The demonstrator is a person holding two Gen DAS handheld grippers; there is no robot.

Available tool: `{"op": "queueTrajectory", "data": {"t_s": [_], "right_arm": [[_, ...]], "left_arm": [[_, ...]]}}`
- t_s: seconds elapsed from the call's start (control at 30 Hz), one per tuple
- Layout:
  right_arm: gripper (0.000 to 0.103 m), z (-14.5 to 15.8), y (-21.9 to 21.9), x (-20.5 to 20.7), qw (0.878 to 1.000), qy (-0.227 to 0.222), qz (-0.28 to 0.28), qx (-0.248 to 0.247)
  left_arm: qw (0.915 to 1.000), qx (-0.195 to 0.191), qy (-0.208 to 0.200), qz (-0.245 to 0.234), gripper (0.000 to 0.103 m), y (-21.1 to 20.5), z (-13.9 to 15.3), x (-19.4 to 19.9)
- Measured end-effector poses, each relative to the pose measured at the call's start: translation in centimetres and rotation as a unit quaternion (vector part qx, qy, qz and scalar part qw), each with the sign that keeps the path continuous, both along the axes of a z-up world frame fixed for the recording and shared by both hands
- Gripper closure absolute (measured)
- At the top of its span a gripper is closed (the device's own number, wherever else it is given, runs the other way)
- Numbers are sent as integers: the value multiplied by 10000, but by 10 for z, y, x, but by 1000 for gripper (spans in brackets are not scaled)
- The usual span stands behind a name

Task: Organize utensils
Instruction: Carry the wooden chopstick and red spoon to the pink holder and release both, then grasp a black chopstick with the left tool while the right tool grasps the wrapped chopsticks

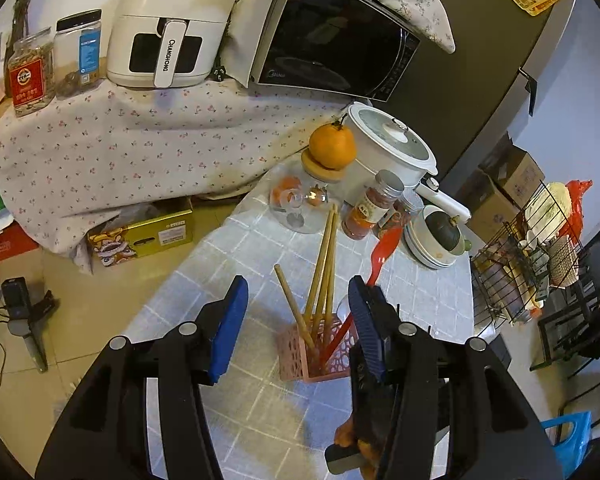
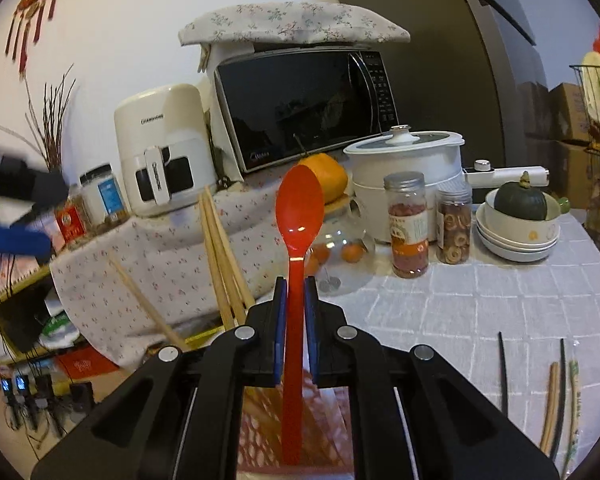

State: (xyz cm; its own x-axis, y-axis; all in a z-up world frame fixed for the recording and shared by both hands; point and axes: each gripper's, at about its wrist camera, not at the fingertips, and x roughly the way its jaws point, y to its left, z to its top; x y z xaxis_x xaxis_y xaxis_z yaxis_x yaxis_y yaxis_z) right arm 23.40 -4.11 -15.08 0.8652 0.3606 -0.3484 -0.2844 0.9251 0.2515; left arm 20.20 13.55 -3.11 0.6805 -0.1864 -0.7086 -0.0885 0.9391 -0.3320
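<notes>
A pink perforated utensil holder [image 1: 320, 354] stands on the tiled tablecloth with several wooden chopsticks [image 1: 324, 264] upright in it. A red plastic spoon [image 2: 298, 216] stands bowl-up, its handle reaching down into the holder [image 2: 320, 432]. My right gripper [image 2: 296, 292] is shut on the spoon's handle. The spoon also shows in the left wrist view [image 1: 384, 250], leaning right out of the holder. My left gripper [image 1: 298, 300] is open and empty, its jaws either side of the holder, above it. The chopsticks also show in the right wrist view [image 2: 220, 248].
Several loose chopsticks [image 2: 556, 396] lie on the table at the right. Behind the holder stand a glass jar with an orange on its lid [image 1: 332, 146], spice jars [image 2: 408, 224], stacked bowls [image 2: 518, 232], a white pot [image 2: 408, 168], a microwave [image 2: 304, 108] and an air fryer [image 1: 168, 36].
</notes>
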Motion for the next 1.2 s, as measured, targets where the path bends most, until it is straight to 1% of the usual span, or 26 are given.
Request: {"op": "queueTrajectory", "data": {"t_s": [0.13, 0.2, 0.27, 0.3, 0.4, 0.47, 0.53, 0.6, 0.63, 0.7, 0.77, 0.83, 0.87, 0.93, 0.97, 1.0, 1.03, 1.07, 1.1, 1.2], "right_arm": [[91, -6, -3, -9, 9998, 130, 127, -121], [88, -4, -9, -9, 9988, 386, 307, -79], [79, 8, -18, -9, 9980, 503, 356, -168], [76, 14, -25, -10, 9976, 544, 371, -189], [61, 46, -57, -9, 9970, 670, 334, -196], [47, 69, -85, -5, 9944, 951, 196, -410], [43, 82, -112, -4, 9919, 1170, 115, -475], [41, 87, -144, -4, 9873, 1503, -46, -510], [41, 83, -161, -5, 9845, 1674, -147, -503], [41, 67, -190, -11, 9798, 1930, -367, -375], [41, 46, -209, -12, 9707, 2336, -519, -232], [41, 20, -226, -8, 9485, 3110, -603, -27], [41, 14, -230, -7, 9410, 3327, -623, 11], [41, 8, -235, -6, 9338, 3525, -612, 73], [41, 5, -237, -7, 9320, 3568, -627, 92], [41, 2, -241, -6, 9284, 3650, -682, 132], [41, -2, -244, -6, 9242, 3745, -728, 185], [41, -7, -248, -5, 9189, 3860, -759, 291], [42, -9, -248, -3, 9161, 3919, -757, 373], [50, -16, -251, 4, 9067, 4121, -737, 520]], "left_arm": [[9999, 66, -6, -86, 53, -7, -1, 1], [9999, 88, -29, -129, 53, -12, 0, 1], [9998, 133, -48, -166, 53, -16, 1, 0], [9997, 154, -61, -199, 53, -19, 1, -1], [9993, 225, -85, -301, 53, -27, 2, -4], [9986, 287, -104, -422, 53, -37, 3, -6], [9978, 313, -115, -579, 53, -48, 3, -8], [9956, 405, -124, -830, 51, -69, 1, -12], [9945, 458, -118, -938, 51, -78, 0, -13], [9915, 555, -95, -1173, 50, -100, -5, -16], [9876, 611, -6, -1448, 47, -123, -13, -18], [9826, 629, 187, -1740, 47, -149, -28, -18], [9807, 647, 265, -1826, 46, -159, -34, -18], [9765, 720, 419, -1988, 46, -179, -49, -17], [9745, 805, 486, -2039, 47, -188, -57, -17], [9716, 951, 584, -2087, 47, -201, -69, -16], [9698, 1016, 655, -2117, 47, -209, -76, -15], [9677, 1038, 767, -2166, 47, -217, -86, -12], [9665, 1038, 845, -2192, 46, -221, -92, -10], [9652, 1091, 1074, -2119, 47, -230, -114, 3]]}}
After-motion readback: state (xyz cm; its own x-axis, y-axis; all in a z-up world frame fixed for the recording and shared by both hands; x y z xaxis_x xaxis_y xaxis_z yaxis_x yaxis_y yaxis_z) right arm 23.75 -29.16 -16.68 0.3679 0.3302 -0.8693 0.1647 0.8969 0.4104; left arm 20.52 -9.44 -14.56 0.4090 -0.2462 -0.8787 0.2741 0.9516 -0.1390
